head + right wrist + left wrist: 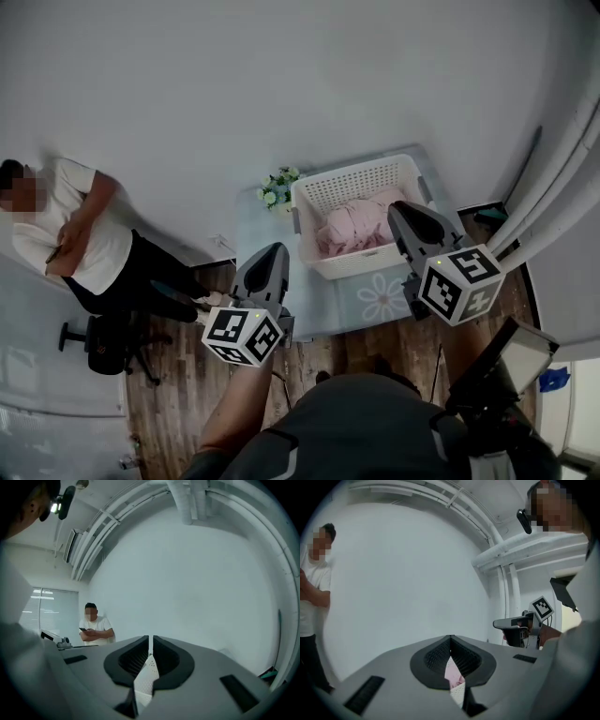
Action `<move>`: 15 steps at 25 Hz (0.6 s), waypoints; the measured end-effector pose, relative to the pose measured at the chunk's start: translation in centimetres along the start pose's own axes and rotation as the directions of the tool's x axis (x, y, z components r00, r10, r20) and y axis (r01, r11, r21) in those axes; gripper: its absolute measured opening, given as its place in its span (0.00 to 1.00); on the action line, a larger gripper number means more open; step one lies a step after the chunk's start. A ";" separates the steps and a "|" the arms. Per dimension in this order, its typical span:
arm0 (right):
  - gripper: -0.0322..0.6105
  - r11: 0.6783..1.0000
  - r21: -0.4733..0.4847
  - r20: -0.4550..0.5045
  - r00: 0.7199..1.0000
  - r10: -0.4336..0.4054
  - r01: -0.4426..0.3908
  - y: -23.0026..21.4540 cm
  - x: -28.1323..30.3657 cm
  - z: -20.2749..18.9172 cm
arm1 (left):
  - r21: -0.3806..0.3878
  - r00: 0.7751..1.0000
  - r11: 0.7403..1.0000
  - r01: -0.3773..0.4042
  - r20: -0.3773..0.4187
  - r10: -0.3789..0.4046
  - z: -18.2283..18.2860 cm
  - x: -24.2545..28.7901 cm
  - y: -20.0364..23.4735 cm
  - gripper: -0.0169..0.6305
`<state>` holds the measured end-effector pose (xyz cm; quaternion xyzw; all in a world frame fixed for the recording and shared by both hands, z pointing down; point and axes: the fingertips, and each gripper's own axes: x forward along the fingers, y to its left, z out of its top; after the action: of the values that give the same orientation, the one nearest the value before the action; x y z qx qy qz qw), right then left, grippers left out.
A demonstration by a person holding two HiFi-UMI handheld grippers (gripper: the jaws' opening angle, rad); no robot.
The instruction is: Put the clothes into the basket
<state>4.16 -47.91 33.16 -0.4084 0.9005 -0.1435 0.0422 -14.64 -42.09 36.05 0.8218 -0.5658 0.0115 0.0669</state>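
Loosely crumpled pink clothes [356, 231], perhaps one garment, fill the lattice basket [349, 182]

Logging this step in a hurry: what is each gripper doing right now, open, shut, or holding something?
Left gripper: shut, holding nothing.
Right gripper: shut, holding nothing.

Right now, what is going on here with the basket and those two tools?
A person holds two tools near a small covered table. The left hand-held gripper and the right hand-held gripper are both shut and empty, close to the white perforated plastic basket. The pink clothes already lie inside it. Another person in a white T-shirt stands by the wall, apart.
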 end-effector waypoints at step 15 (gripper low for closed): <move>0.07 0.992 -0.094 0.013 0.996 -0.087 0.087 4.1 0.5 -0.1 | 0.008 0.993 0.995 0.095 0.066 -0.095 2.6 -1.5 1.9 0.04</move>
<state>0.81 -45.71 32.03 -0.4494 0.8874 -0.1009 0.0206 -17.12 -41.65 33.54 0.8479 -0.5278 -0.0177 0.0468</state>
